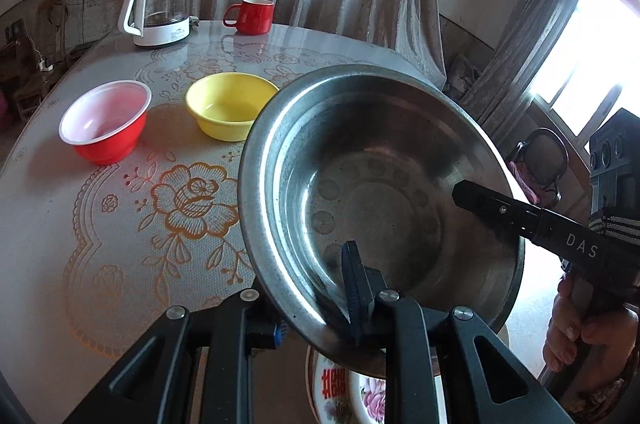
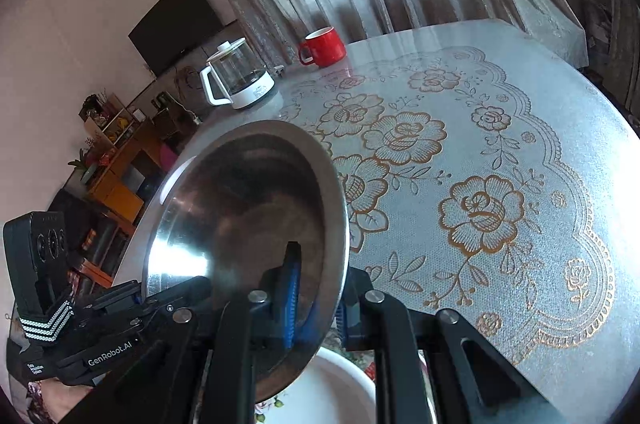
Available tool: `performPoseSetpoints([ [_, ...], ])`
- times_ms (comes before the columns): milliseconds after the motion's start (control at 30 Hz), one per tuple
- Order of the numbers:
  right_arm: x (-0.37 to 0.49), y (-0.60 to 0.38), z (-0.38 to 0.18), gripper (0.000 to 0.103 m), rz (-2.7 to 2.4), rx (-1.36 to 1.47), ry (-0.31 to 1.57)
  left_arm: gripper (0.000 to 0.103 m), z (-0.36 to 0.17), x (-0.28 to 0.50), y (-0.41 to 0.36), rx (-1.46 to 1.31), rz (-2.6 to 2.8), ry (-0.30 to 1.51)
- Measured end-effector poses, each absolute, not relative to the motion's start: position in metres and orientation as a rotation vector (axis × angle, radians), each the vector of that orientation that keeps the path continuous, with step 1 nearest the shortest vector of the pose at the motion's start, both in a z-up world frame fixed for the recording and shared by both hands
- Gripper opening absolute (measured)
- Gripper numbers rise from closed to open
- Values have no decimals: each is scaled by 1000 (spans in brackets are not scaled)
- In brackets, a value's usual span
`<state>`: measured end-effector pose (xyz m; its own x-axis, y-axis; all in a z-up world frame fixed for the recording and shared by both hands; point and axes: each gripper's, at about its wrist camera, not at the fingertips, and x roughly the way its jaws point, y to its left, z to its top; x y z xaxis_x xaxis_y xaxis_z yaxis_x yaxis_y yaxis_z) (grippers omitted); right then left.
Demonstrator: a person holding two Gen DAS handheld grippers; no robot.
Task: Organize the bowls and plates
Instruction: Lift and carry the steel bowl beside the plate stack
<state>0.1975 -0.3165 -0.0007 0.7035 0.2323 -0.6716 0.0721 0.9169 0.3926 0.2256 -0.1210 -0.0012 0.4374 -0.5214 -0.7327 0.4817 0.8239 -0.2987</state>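
In the left wrist view, a red bowl (image 1: 105, 122) with a pale inside stands upright at centre left on the floral tablecloth (image 1: 120, 224), and a yellow bowl (image 1: 231, 105) sits just beside it to the right, mouth up; a glass kettle (image 1: 160, 8) and a red mug (image 1: 251, 16) stand well apart at the top. Right of these, the stainless steel bowl (image 1: 380, 200) fills the frame, lifted off the table and tilted so its mouth faces the camera and its round bottom points away. The left gripper (image 1: 340, 308) is clamped on its near rim, one finger inside, one outside. At the right edge, the right gripper (image 1: 516, 220) reaches in and pinches the opposite rim, which the right wrist view confirms. Beneath the bowl, a flowered plate (image 1: 340, 396) peeks out at the bottom. The steel bowl looks stiff, light and slick, so the thin rim is likely the surest hold; the plate below seems breakable, so it should be set down gently.
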Motion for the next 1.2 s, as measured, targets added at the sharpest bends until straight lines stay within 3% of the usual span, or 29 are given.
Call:
performPoseSetpoints([
  [500, 172, -235, -2, 14, 232, 442, 798, 23, -12, 182, -22, -172, -502, 922],
  [1200, 169, -126, -60, 16, 330, 402, 992, 24, -60, 162, 64, -205, -314, 976],
])
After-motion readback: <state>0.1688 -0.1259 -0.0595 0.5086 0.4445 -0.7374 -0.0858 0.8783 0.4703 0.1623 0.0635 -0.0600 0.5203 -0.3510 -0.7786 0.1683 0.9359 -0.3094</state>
